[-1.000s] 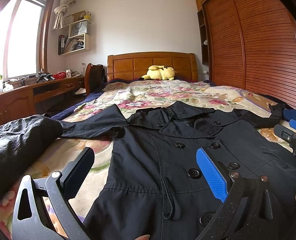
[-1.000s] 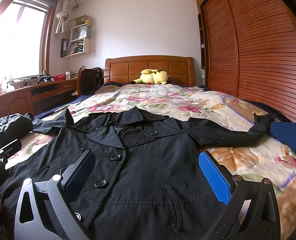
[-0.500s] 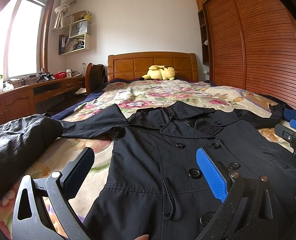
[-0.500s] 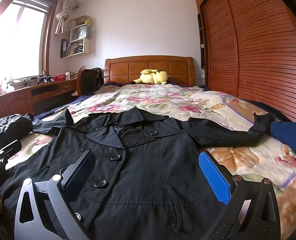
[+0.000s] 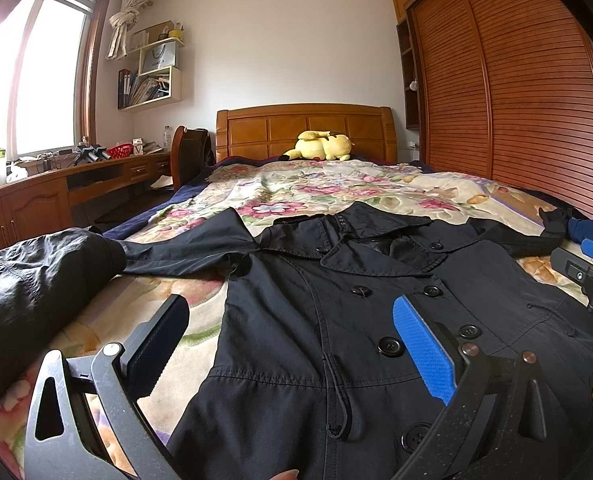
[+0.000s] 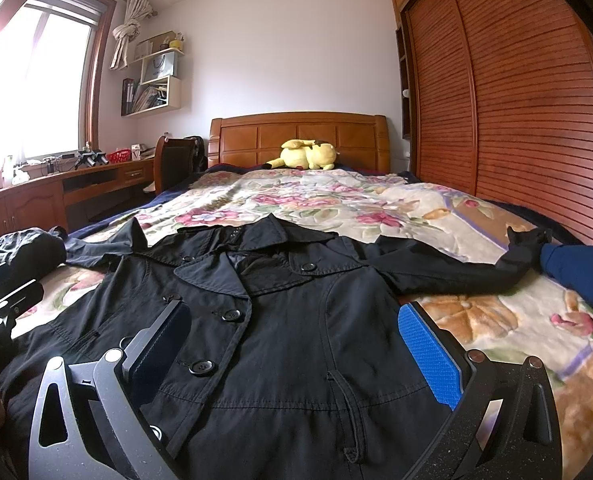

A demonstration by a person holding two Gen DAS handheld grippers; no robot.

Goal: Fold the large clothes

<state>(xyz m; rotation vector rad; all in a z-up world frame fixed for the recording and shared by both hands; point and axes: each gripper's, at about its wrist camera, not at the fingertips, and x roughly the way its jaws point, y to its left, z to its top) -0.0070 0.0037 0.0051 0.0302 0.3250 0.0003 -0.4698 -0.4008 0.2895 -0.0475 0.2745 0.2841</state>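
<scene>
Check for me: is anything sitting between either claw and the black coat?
Nothing visible. The black coat lies flat, directly under the open left claw and open right claw.

Black tool (image 5: 292, 346), blue serrated pads (image 5: 422, 354)

A home bedroom is showing here: a bed (image 6: 336, 200) with a wooden headboard (image 6: 298, 136), a louvred wardrobe (image 6: 516, 112) is lining one wall, and a desk (image 6: 36, 196) is sitting under the window (image 6: 36, 80).
</scene>
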